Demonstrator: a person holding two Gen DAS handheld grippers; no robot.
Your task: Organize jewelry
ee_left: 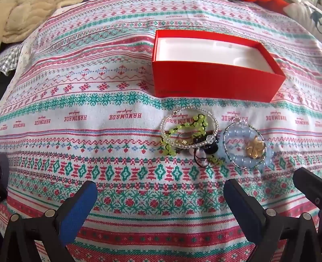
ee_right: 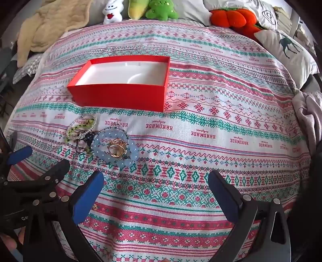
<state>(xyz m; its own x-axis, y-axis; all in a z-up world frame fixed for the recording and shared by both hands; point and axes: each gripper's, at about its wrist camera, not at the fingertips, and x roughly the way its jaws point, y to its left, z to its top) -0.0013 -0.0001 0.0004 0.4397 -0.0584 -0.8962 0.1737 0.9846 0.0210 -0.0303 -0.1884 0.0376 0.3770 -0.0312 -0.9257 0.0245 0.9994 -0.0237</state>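
An open red box (ee_left: 217, 82) with a white, empty inside sits on the patterned cloth; it also shows in the right wrist view (ee_right: 120, 96). In front of it lies a pile of jewelry: a clear bead bracelet (ee_left: 189, 129) over green beads (ee_left: 181, 127), a blue bead bracelet (ee_left: 239, 141) with gold rings (ee_left: 254, 149) on it. The same pile shows in the right wrist view, the blue bracelet (ee_right: 114, 147) and the green beads (ee_right: 80, 127). My left gripper (ee_left: 161, 193) is open, just short of the pile. My right gripper (ee_right: 156, 187) is open, right of the pile.
The patterned cloth (ee_right: 201, 131) covers a bed. Plush toys (ee_right: 161, 10), an orange plush (ee_right: 233, 18) and a deer pillow (ee_right: 285, 52) lie at the far edge. A beige blanket (ee_right: 46, 26) lies far left. The left gripper's fingers (ee_right: 20, 155) show at left.
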